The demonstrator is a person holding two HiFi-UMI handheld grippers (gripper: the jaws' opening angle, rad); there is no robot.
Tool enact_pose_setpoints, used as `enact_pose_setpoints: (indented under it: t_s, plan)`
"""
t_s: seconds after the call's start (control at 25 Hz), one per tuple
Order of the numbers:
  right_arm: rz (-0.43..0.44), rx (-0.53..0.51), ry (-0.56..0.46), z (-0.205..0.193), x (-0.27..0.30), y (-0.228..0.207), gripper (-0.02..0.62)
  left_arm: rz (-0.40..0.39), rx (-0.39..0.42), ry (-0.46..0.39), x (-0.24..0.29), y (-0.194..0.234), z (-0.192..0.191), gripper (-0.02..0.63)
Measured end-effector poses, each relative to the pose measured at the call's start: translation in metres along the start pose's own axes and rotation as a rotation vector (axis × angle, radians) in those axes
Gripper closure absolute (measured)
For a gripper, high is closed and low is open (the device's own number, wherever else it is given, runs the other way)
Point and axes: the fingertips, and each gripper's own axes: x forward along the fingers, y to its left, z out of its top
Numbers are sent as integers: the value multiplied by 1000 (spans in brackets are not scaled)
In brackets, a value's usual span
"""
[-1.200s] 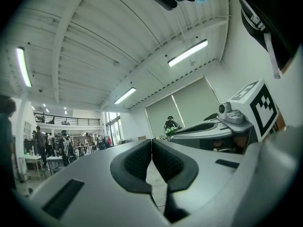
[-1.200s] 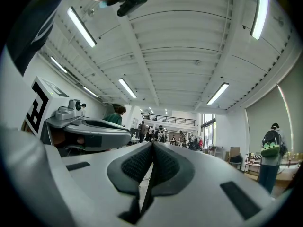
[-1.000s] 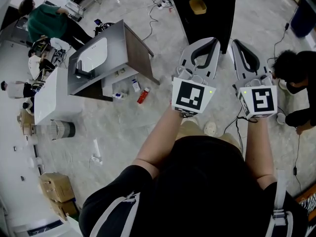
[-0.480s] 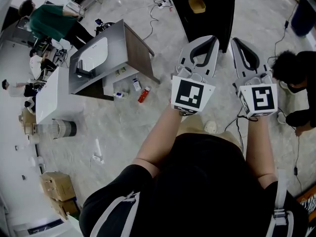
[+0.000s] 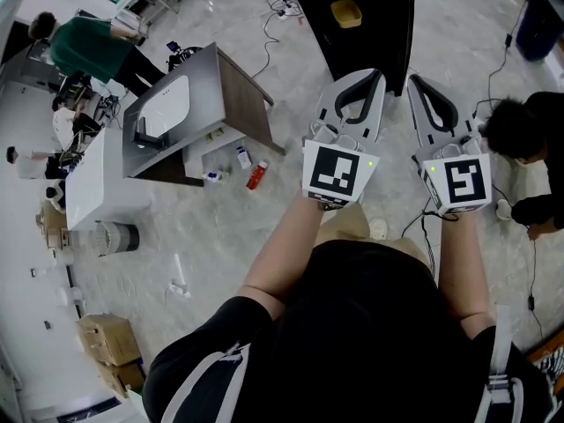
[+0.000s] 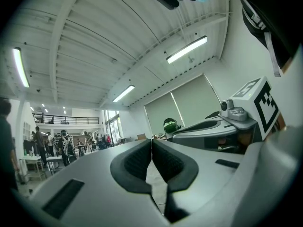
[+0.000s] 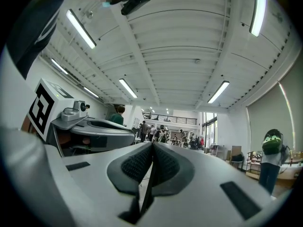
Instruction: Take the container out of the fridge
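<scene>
- A grey sink unit (image 5: 189, 104) stands on the floor at the left, well apart from the job.
- The left gripper (image 5: 363, 82) is pressed together and empty, likely because the reach has not begun.
- A yellow container (image 5: 345, 12) sits at a dark box (image 5: 388, 25) ahead, maybe the fridge.
- The right gripper (image 5: 427, 95) is pressed together too, holding nothing.

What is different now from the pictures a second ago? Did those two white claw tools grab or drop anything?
Nothing was taken hold of or let go. The left gripper and the right gripper stayed side by side, jaws shut and empty. Only the head view drifted slightly, so the grey table and the tall black cabinet sit a touch differently.
</scene>
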Motion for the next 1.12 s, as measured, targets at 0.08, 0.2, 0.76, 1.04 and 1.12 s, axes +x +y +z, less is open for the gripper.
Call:
enact_pose_setpoints:
  t_s: [0.08, 0.2, 0.76, 1.04, 1.12]
  plan:
    - [-3, 0, 11, -4, 5, -4, 561, -4, -11, 3, 7, 3, -3, 581]
    - [-8, -5, 12, -5, 17, -12, 560, -10, -29, 4, 17, 12, -7, 581]
    - [-18, -3, 37, -36, 129, -60, 561, -11, -55, 18, 102, 97, -54, 581]
    - [-56, -3, 47, -56, 202, -105, 561, -53, -61, 18, 174, 144, -78, 581]
    - [-72, 4, 57, -64, 223, -117, 561, -69, -62, 20, 194, 157, -87, 581]
